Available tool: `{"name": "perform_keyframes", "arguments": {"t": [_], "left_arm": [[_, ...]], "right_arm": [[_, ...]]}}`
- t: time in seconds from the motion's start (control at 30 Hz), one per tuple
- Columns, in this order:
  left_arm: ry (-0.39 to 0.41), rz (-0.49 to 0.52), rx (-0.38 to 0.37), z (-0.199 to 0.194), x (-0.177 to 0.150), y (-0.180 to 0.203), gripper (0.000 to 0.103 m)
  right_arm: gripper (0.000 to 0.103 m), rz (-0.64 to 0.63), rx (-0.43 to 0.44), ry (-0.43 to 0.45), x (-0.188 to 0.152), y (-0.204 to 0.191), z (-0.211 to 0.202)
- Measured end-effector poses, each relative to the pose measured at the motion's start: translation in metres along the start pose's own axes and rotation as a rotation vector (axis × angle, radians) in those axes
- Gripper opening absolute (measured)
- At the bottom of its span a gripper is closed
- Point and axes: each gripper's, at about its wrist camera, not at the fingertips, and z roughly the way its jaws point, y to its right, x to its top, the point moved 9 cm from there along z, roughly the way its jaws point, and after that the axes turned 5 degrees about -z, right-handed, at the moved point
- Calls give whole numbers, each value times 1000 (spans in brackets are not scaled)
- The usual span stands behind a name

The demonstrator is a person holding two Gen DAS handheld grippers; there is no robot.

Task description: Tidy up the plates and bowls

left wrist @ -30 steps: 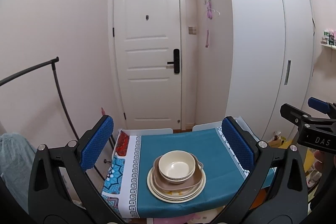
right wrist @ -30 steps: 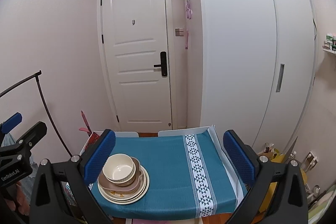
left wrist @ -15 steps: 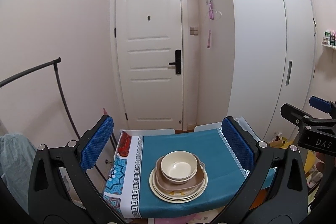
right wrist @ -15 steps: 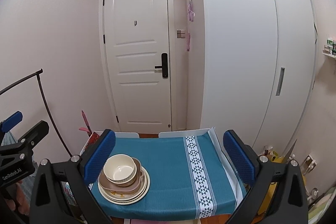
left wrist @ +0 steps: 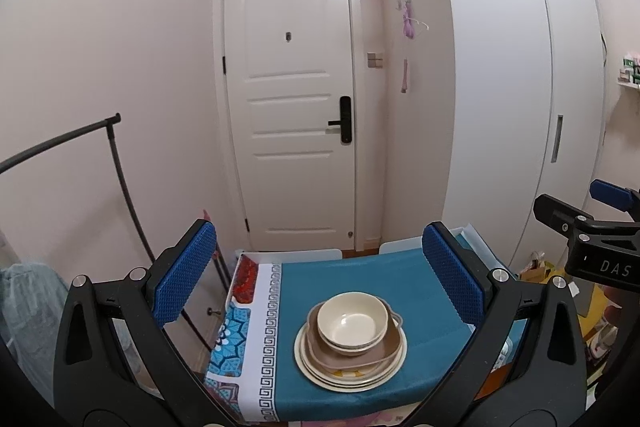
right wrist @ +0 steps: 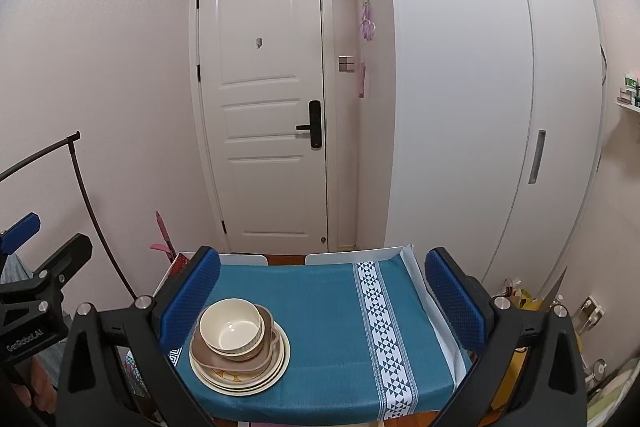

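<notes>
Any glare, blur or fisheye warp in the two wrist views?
Left wrist view: sharp, even indoor light, a soft sheen on the door, the wardrobe edges bowed by the lens, corners vignetted black. Right wrist view: the same warp and vignette, no motion blur, the stacked bowls crisp with little shadow.

White door (left wrist: 294, 107), wardrobe (right wrist: 460, 107), teal tablecloth (right wrist: 328, 307).

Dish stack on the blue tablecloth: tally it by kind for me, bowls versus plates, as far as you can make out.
Cream bowls: 2, nested on top
Brown handled dish: 1
Cream plates: about 3, rims stacked too tightly to be sure
Total: about 6, all in one stack; both grippers are open and clear of it.
</notes>
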Motion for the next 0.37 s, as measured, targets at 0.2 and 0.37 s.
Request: {"name": "perform_keyframes", "arguments": {"t": [0.2,0.37], "left_arm": [[12,1,24,4,-2,-8,103],[5,-3,31,15,-3,-15,103]], "right_arm": [[102,-12,6,-8,3,-6,10],[102,-16,14,-23,3,-12,22]]}}
